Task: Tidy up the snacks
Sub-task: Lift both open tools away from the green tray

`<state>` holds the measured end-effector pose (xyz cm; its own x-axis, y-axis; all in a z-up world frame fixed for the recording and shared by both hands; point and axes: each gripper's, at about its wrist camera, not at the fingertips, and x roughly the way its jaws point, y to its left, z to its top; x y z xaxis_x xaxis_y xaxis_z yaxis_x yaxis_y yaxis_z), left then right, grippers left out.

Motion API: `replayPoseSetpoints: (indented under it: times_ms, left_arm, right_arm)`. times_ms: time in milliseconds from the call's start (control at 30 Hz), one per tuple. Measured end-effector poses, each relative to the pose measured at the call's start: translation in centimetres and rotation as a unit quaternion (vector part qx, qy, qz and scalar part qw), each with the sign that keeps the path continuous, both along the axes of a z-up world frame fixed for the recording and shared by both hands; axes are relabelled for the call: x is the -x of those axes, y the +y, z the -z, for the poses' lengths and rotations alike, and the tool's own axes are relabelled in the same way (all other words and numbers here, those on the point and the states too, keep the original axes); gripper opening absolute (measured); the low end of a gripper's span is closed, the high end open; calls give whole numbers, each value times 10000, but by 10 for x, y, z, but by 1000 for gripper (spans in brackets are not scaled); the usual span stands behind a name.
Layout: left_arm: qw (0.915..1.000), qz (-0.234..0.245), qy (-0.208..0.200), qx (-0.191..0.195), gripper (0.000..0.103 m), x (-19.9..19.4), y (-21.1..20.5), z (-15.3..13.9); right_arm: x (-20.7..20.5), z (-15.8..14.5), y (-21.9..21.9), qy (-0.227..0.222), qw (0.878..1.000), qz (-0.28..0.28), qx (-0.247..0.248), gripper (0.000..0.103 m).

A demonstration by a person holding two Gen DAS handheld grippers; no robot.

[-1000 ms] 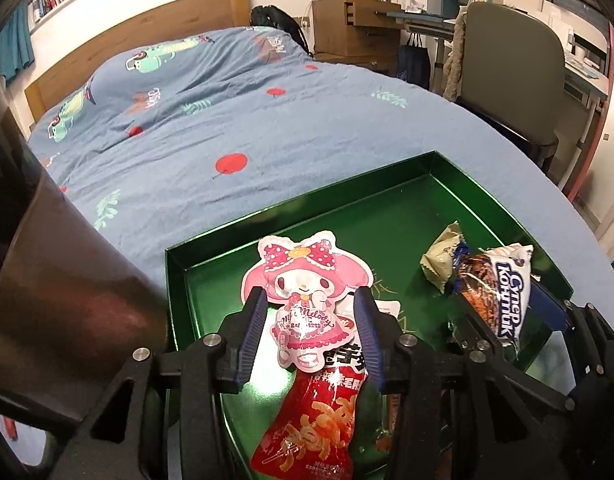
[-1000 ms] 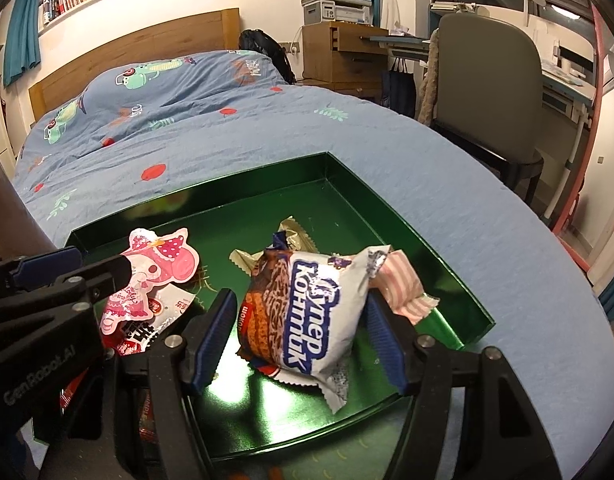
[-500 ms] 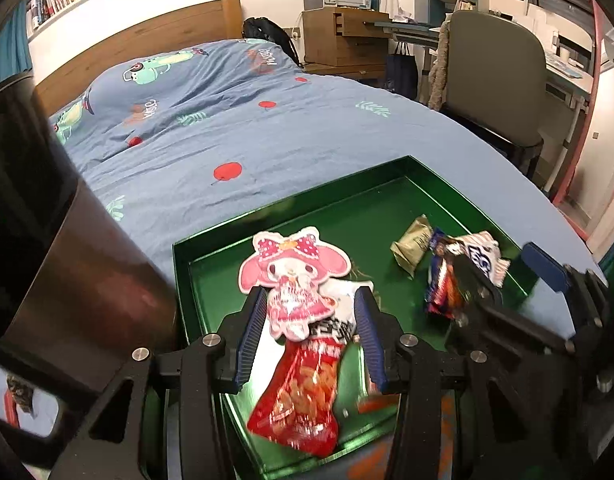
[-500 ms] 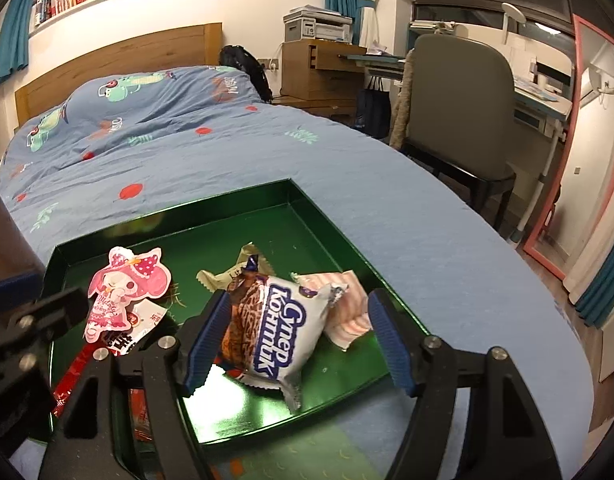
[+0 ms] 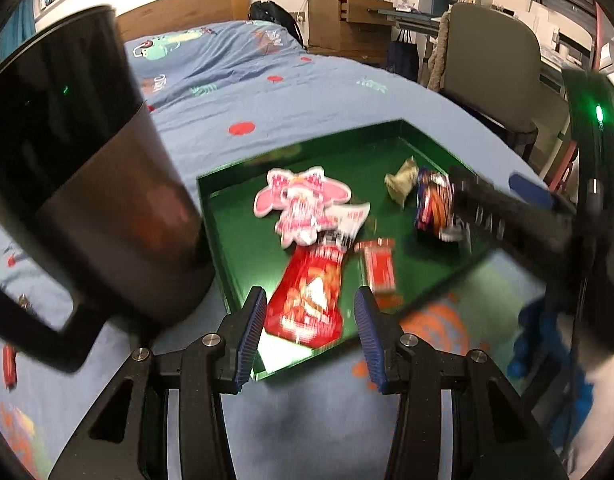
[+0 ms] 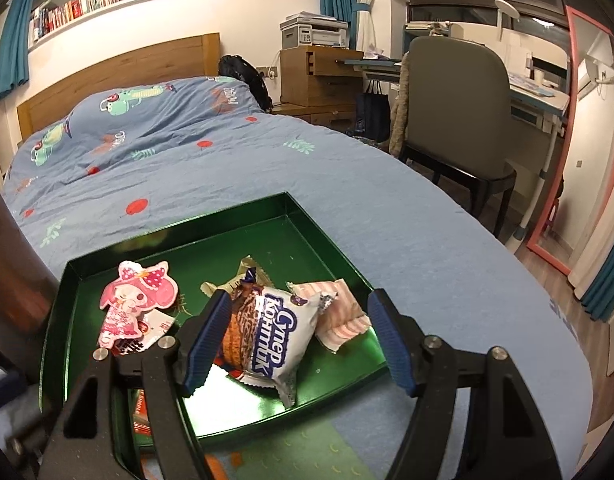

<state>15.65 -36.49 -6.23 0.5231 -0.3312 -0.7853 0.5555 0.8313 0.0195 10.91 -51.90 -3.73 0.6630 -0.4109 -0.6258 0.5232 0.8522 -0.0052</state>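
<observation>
The right gripper, jaws spread wide and empty, sits nearest the white-and-blue snack packet lying in the green tray, its long axis running near-to-far between them, while the left gripper hangs empty, half-open.

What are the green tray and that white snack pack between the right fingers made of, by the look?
Green tray: glossy, mirror-like surface with sharp folded walls, likely lacquered metal or foil-faced card; it reflects the light and the packets. White snack pack: thin crinkly plastic film, slightly shiny, with crimped, serrated end seals.
</observation>
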Motion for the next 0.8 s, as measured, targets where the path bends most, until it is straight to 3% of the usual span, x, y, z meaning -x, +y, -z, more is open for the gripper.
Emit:
replayPoseSetpoints:
  times_ms: [433,567,800]
  left_arm:
    - [9986,-428,113,-277,40,22,63,-6]
    - [9970,-709,26,-299,40,24,94,-16]
    - [9928,-1150,-96,-319,40,36,160,-33]
  right_arm:
    - [-11,-17,30,-38,9994,-316,128,87]
    - [-10,-28,49,-104,9989,-419,-204,87]
    - [14,-39,99,300,9972,-677,-90,87]
